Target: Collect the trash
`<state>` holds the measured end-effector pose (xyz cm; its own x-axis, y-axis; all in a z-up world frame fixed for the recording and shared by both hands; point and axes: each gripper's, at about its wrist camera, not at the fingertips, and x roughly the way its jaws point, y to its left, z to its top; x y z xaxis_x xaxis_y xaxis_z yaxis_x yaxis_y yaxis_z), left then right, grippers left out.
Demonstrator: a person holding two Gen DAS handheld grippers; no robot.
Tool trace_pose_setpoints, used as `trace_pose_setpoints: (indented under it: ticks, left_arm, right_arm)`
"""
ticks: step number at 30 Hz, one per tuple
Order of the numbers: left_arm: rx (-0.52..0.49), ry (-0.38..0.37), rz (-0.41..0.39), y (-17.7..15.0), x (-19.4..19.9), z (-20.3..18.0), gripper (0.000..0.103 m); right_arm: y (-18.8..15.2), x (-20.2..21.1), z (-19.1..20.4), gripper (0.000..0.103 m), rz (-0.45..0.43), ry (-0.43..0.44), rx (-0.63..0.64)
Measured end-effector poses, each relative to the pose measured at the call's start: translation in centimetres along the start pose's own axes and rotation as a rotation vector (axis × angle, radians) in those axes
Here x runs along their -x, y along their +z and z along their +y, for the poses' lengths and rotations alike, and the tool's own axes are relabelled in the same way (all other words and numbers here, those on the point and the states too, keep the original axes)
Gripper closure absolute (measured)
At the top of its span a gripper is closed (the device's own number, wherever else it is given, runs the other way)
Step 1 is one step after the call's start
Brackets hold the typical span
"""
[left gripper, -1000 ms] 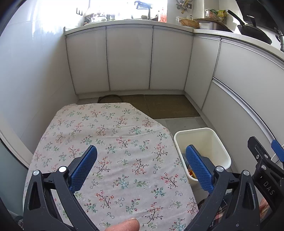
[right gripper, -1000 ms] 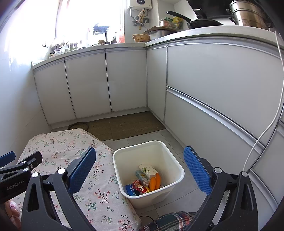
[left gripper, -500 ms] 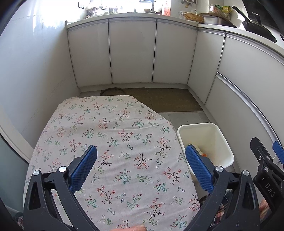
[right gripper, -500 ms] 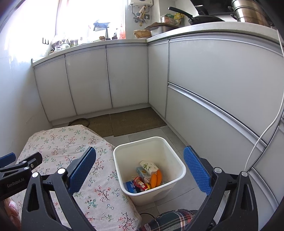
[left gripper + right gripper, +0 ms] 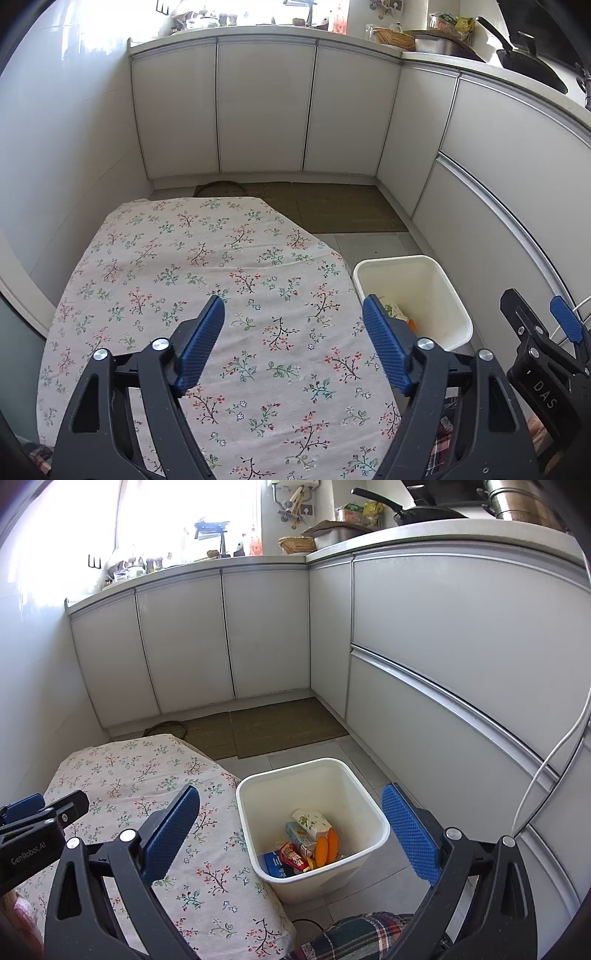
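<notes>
A white bin (image 5: pixel 369 843) stands on the floor to the right of the table with the floral cloth (image 5: pixel 207 280). Inside the bin lie several pieces of trash (image 5: pixel 306 843): cartons, wrappers and orange items. My left gripper (image 5: pixel 293 306) hovers over the cloth near the table's right edge; its jaws are closing with nothing between them. The bin (image 5: pixel 413 266) shows just right of its right finger. My right gripper (image 5: pixel 290 799) hangs above the bin, open and empty. No trash shows on the cloth (image 5: pixel 155 775).
White cabinets (image 5: pixel 266 107) line the back and right walls, with a brown mat (image 5: pixel 280 727) on the tiled floor before them. A white cable (image 5: pixel 554 753) hangs at the right. Plaid fabric (image 5: pixel 351 938) shows at the lower edge.
The left gripper's jaws have narrowed noticeably since half a second ago. Both views tilted down slightly; the right gripper stays open over the bin.
</notes>
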<state>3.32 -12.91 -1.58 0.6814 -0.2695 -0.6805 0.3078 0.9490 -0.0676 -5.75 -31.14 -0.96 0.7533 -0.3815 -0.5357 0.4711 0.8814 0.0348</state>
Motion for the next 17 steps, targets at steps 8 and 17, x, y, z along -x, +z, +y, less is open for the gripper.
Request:
trace_pose_setpoints:
  ticks: [8, 17]
  left_arm:
    - [-0.016, -0.015, -0.028, -0.14, 0.47, -0.46, 0.039]
    - [-0.037, 0.07, -0.054, -0.03, 0.97, -0.96, 0.01]
  right_arm:
    - [0.1, 0.03, 0.21, 0.007, -0.001, -0.007, 0.003]
    - [0.05, 0.14, 0.23, 0.007, -0.007, -0.013, 0.01]
